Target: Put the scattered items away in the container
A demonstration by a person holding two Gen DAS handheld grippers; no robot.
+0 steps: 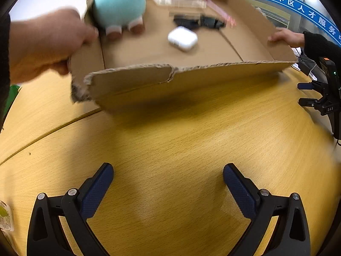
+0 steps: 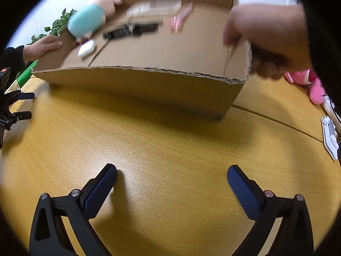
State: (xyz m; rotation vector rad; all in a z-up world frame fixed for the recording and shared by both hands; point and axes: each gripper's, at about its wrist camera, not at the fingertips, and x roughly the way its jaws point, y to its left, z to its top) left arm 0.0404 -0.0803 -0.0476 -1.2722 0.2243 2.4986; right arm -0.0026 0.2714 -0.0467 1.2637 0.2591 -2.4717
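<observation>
Both tongs, left [image 1: 168, 178] and right [image 2: 172, 179], gaped empty above tabletop [image 1: 170, 140]. Bare hands tilted cardboard box [image 1: 132, 81]; plush [image 1: 119, 4], white case [image 1: 182, 38] inside risked spilling out.

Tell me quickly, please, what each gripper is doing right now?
Left gripper: open, empty.
Right gripper: open, empty.

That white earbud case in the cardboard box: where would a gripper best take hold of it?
Probably across the narrow sides of the white earbud case, coming down from above. It lies flat on the floor of the cardboard box, rounded and smooth, with bare cardboard around it. Hands are tilting the box now, so it may slide.
</observation>
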